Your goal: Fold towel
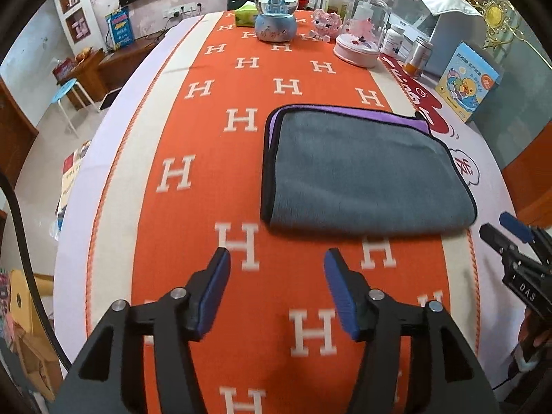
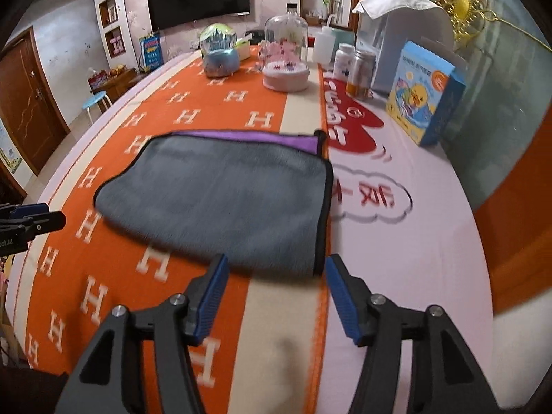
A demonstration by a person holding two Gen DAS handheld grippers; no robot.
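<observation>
A grey towel [image 1: 362,172] with black trim and a purple underside lies folded flat on the orange H-patterned table cover [image 1: 214,110]. My left gripper [image 1: 277,258] is open and empty, a little in front of the towel's near edge. My right gripper [image 2: 276,265] is open and empty, just short of the towel's [image 2: 220,200] near right corner. The right gripper also shows at the right edge of the left wrist view [image 1: 507,234]. The left gripper shows at the left edge of the right wrist view [image 2: 31,220].
At the table's far end stand a blue snow globe [image 1: 276,13], a pink-based glass dome [image 1: 362,31], jars [image 1: 419,55] and a blue duck box [image 1: 469,82]. A white appliance [image 2: 400,34] stands at the back right. The table's left edge drops to the floor, with a blue stool [image 1: 65,89] there.
</observation>
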